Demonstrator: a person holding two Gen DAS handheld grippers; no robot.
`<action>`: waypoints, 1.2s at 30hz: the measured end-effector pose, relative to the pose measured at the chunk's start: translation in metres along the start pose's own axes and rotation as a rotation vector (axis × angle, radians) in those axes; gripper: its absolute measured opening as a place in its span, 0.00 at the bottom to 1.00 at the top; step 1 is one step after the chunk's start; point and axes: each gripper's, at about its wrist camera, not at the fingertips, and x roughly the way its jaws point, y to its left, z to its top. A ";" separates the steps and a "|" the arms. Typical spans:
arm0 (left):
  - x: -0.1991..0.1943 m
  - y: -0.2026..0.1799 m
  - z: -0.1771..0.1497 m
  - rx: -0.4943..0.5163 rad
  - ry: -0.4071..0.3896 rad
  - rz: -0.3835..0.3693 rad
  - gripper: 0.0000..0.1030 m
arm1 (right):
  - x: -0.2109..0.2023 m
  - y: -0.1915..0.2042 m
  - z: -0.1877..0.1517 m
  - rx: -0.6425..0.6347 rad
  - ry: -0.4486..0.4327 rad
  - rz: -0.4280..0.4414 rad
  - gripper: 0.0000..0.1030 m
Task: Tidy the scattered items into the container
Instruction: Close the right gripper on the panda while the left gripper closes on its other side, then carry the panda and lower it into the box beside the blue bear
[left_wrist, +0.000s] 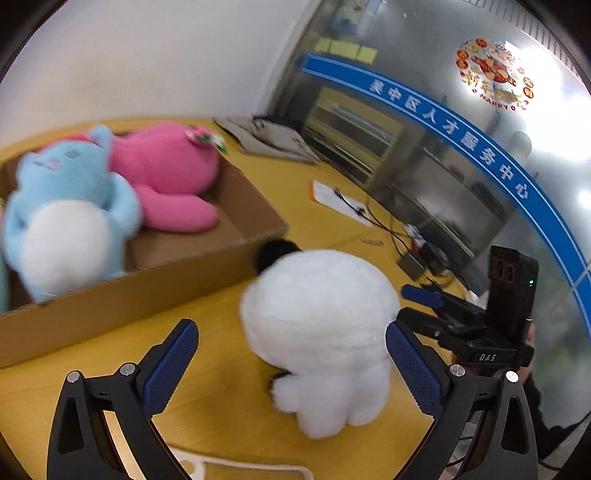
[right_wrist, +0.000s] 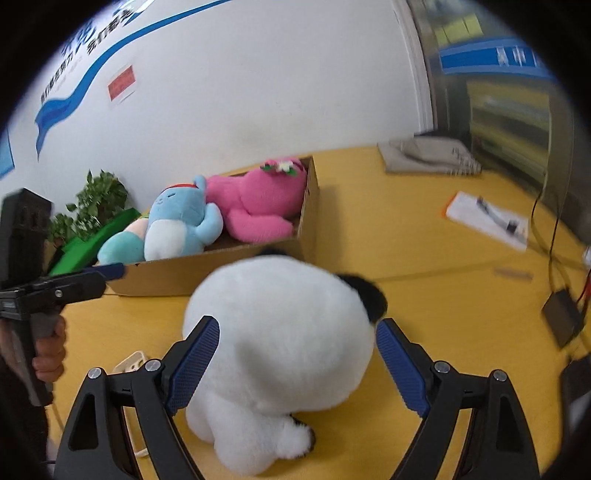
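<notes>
While a white plush panda with black ears stands on the yellow wooden table, the right gripper brackets it with spread jaws, its blue textured pads at the toy's flanks; whether they press the fur cannot be told. From the left wrist view, the left gripper is also spread wide, the panda between its pads, touching the right-hand one. Just beyond the panda lies the shallow brown cardboard box, holding a light-blue plush with a white belly and a pink plush. Farther from the panda, white paper lies on the table. Behind, a blue band reads "人才服务中心"; a round sticker says "HAPPY". The right gripper, seen from the left, bears "DAS".
</notes>
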 end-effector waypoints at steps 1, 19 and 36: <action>0.008 -0.001 0.001 0.003 0.015 -0.019 1.00 | 0.003 -0.005 -0.003 0.015 0.006 0.019 0.85; 0.068 0.015 0.005 -0.012 0.105 -0.158 0.71 | 0.051 -0.033 -0.009 0.167 0.055 0.219 0.78; -0.057 0.022 0.107 -0.008 -0.296 0.093 0.69 | 0.019 0.068 0.130 -0.259 -0.248 0.223 0.60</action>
